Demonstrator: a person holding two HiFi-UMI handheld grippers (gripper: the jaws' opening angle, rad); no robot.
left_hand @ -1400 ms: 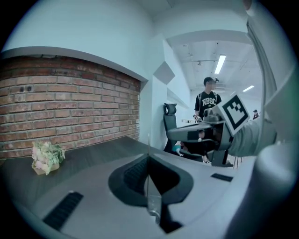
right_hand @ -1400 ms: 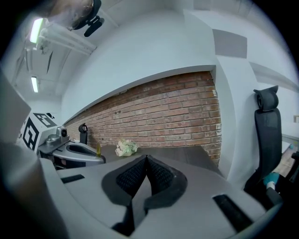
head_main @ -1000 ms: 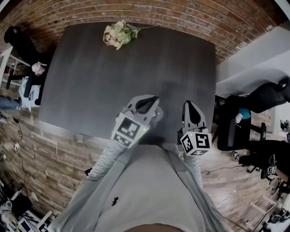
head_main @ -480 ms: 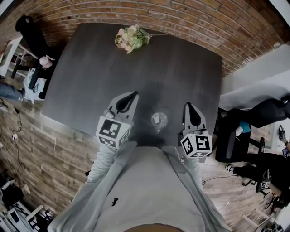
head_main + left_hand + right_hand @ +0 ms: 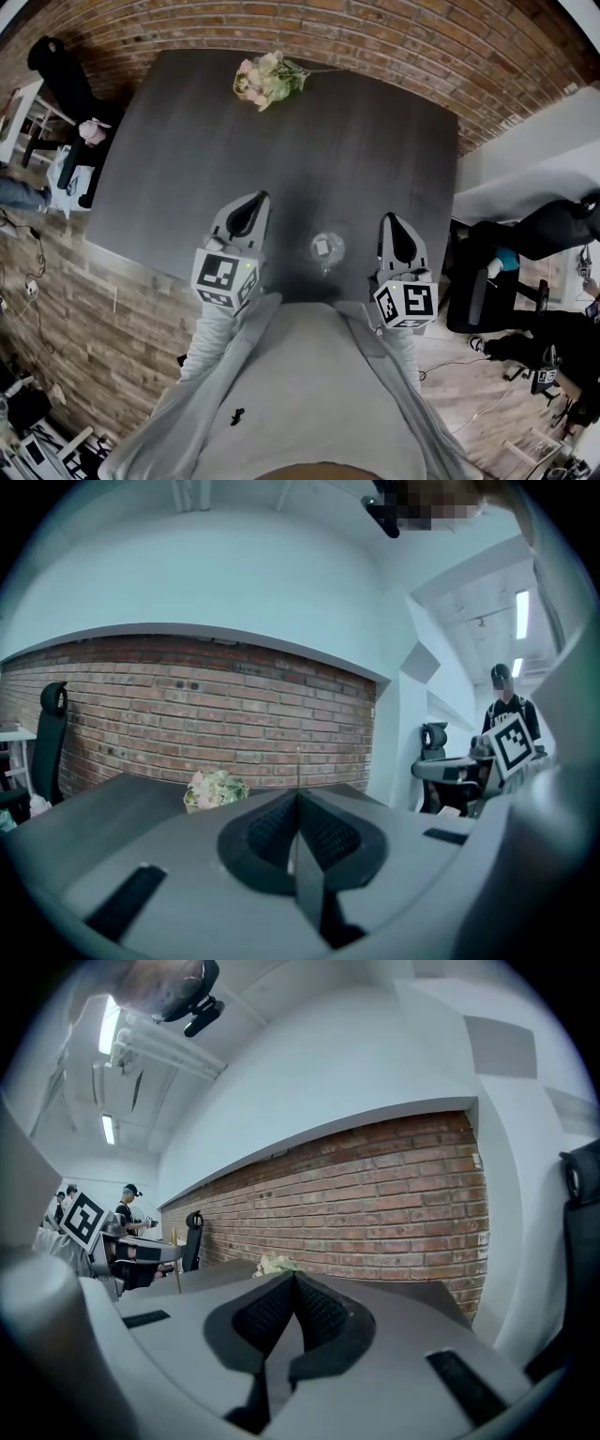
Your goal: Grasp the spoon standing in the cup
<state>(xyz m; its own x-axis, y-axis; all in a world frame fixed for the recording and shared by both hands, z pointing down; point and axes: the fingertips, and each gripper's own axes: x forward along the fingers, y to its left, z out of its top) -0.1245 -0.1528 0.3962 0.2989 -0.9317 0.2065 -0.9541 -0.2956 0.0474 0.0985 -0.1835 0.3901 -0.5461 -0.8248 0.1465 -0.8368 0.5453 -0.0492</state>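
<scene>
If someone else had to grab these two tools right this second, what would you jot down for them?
Left tool: shut, empty, left of the cup.
Right tool: shut, empty, right of the cup.
Cup: on the table near its front edge, between the tools, with the spoon in it.
Done: nothing grasped yet.
Left: open one tool, bring it over the spoon, close on it.

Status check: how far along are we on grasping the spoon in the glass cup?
Done: nothing yet. In hand: nothing. The left gripper and right gripper are shut and empty, flanking the clear glass cup on the dark grey table. Left: open a gripper and close on the spoon.
</scene>
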